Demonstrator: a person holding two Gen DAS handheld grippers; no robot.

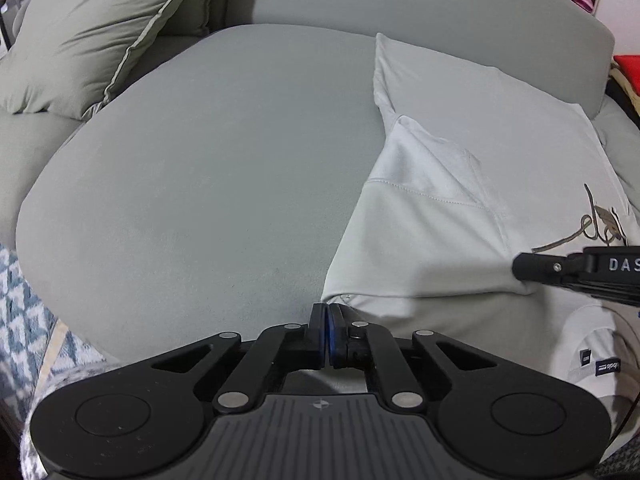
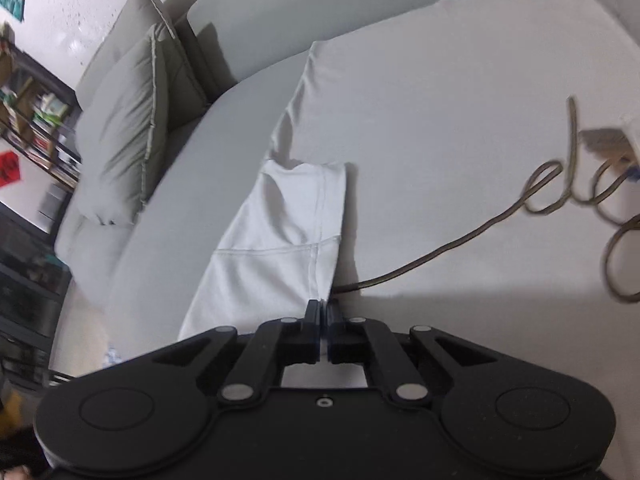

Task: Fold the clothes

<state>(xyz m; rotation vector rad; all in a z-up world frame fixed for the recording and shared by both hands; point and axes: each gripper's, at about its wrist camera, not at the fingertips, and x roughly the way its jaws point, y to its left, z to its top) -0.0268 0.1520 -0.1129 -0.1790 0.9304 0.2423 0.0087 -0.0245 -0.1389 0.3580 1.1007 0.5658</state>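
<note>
Grey-green sofa cushion (image 1: 192,184) is the work surface, with a matching throw pillow (image 1: 96,32) propped at the back left and a patterned blue-white rug (image 1: 24,312) down at the left edge.

Left wrist view: a white T-shirt (image 1: 460,152) lies flat on the right half of the cushion with one sleeve folded over the body. The whole left half of the cushion is bare, so plenty of room there. The left gripper (image 1: 327,316) has its jaws pressed together on the shirt's near corner at the cushion's front edge. The right gripper (image 1: 520,268) pokes in from the right, its tip on the fabric just below the brown script print (image 1: 596,224). This view also catches the neck label (image 1: 608,367), which the other camera doesn't show.

Right wrist view: much closer and a bit blurry. The right gripper (image 2: 323,312) is closed, pinching the edge of the folded sleeve (image 2: 280,232). The script print (image 2: 560,188) runs off right. Only this camera shows the dark bookshelf (image 2: 36,120) against the wall on the left.
</note>
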